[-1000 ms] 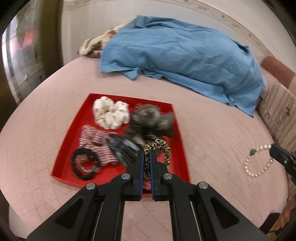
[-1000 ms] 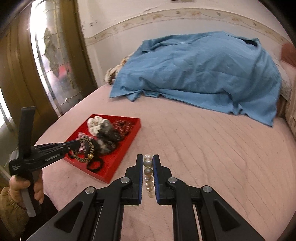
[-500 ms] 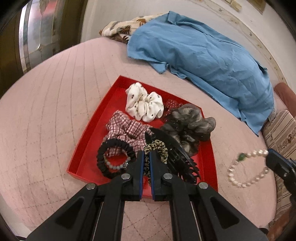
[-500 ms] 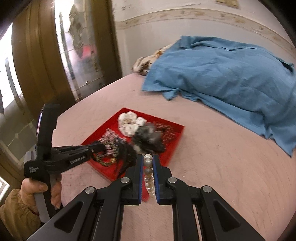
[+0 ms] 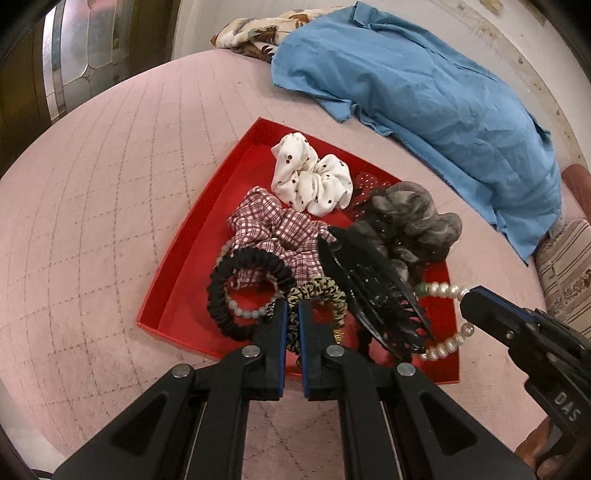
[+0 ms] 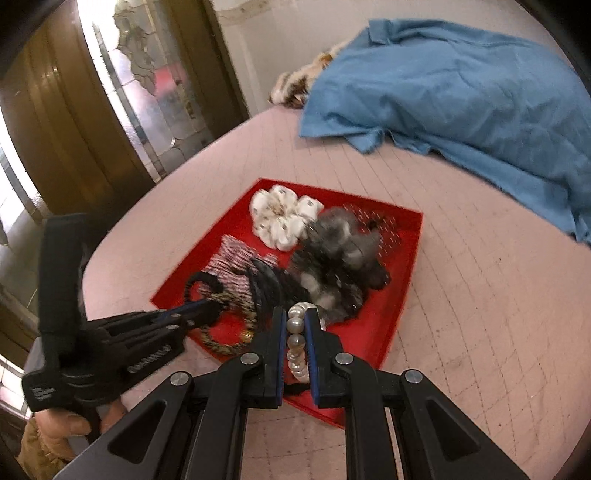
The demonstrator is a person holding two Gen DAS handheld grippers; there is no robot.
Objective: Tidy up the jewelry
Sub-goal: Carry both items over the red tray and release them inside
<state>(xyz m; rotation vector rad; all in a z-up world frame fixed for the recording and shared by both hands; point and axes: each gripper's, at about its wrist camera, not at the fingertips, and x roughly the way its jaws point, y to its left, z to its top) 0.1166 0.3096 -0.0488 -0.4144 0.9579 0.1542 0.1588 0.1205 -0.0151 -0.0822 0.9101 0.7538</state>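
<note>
A red tray [image 5: 192,254] [image 6: 408,273] lies on the pink bed, holding several scrunchies, a black coil tie [image 5: 221,295] and a black claw clip [image 5: 369,291]. My left gripper [image 5: 292,310] is shut on a leopard-print hair tie [image 5: 325,291] over the tray's near side; it also shows in the right wrist view [image 6: 207,308]. My right gripper [image 6: 295,317] is shut on a pearl bracelet [image 6: 295,343] and holds it above the tray's near right corner. In the left wrist view the bracelet [image 5: 443,343] hangs from the right gripper [image 5: 467,301].
A blue cloth [image 5: 424,85] [image 6: 461,81] is heaped at the far side of the bed, with a patterned fabric [image 5: 255,35] behind it. A striped cushion [image 5: 569,266] lies at the right. A glass door [image 6: 159,85] stands left of the bed.
My right gripper has carried the pearl bracelet left from beside the tray to above its near right corner. My left gripper has come closer over the tray, still holding the leopard tie.
</note>
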